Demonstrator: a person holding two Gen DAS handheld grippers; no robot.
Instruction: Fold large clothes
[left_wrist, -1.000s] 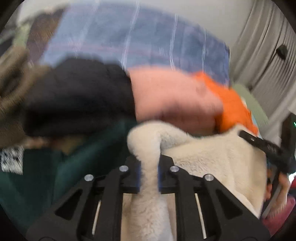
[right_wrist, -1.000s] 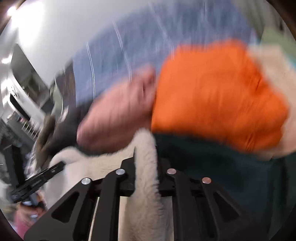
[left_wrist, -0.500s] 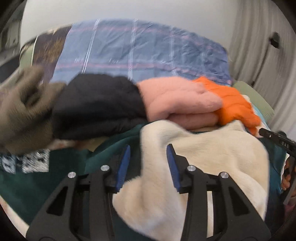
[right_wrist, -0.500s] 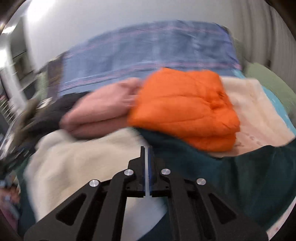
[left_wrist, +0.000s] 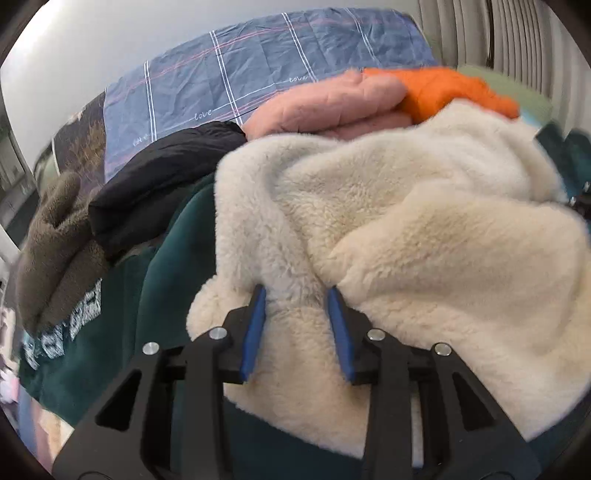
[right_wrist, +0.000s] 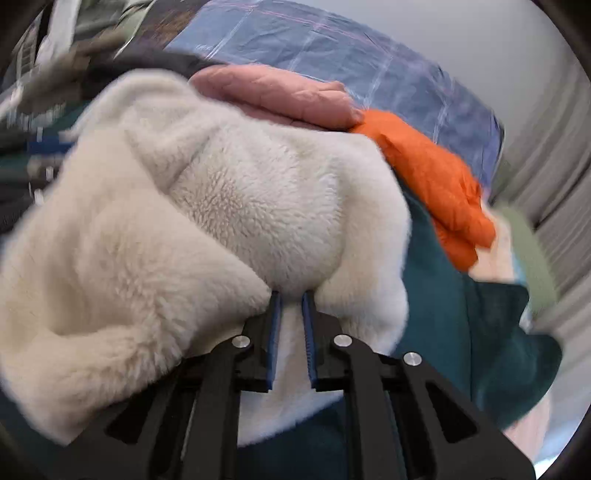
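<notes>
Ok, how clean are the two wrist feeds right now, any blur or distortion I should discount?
Left wrist: mostly sharp, the cream fleece pile is crisp, slight smear on the orange jacket and far edges; strong fisheye bend on the blue checked sheet. Right wrist: fleece centre sharp, but the upper left background and right edge are motion-smeared. Soft, even light in both, no glare.

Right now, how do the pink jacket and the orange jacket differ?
The pink jacket is paler than the bright orange jacket. Pink lies next to the black garment; orange lies on the curtain side. Both lie folded behind the cream fleece, touching each other.
</notes>
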